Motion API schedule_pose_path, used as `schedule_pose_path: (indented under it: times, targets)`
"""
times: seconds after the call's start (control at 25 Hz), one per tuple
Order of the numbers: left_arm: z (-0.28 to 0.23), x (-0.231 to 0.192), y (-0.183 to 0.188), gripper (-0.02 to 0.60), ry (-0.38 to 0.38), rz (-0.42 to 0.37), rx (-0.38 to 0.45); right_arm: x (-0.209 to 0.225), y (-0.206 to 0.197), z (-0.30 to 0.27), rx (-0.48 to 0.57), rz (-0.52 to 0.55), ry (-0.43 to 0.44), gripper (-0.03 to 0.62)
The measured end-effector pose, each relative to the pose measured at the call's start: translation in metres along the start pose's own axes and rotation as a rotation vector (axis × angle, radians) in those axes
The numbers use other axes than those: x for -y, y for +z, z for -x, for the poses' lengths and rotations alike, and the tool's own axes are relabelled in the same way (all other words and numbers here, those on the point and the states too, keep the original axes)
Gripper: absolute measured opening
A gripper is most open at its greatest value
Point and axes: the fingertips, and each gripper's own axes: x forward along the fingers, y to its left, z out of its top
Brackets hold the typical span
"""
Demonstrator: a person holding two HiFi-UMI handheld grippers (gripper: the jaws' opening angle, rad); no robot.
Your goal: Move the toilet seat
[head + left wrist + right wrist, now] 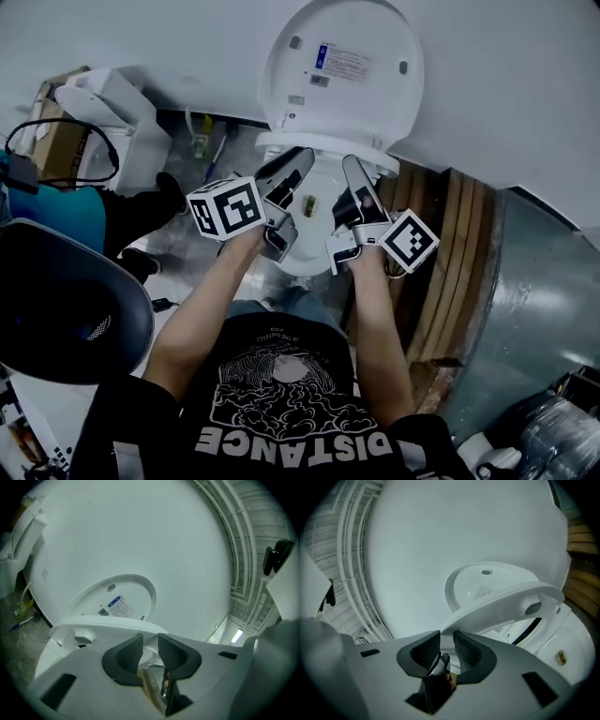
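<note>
seat lift: white plastic oval toilet seat ring (506,602) half raised and tilted above white ceramic bowl (574,639). left gripper (150,639) jaws narrow, clamped on seat's front rim. right gripper (446,639) the same, at 3 o'clock of left. white oval lid (342,66) upright at 12 o'clock against pale wall (525,84).

I find the toilet seat (375,157) part-raised above the bowl (305,258), with the lid (342,61) upright behind it against the wall (506,84). The left gripper (298,161) and right gripper (354,169) clamp its front rim side by side. A second toilet (112,103) stands left; planks (450,253), apparently stacked, lie right.
</note>
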Motion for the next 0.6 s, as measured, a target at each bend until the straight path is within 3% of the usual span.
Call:
schedule_pose_path:
  times: [0.16, 0.6]
  targets:
    - [0.006, 0.005, 0.004, 0.078, 0.048, -0.094, 0.001, -0.011, -0.001, 0.001, -0.006, 0.024, 0.019, 0.098]
    - [-0.011, 0.001, 0.019, 0.054, 0.087, -0.155, 0.001, -0.013, 0.015, -0.018, -0.011, 0.068, 0.056, 0.054]
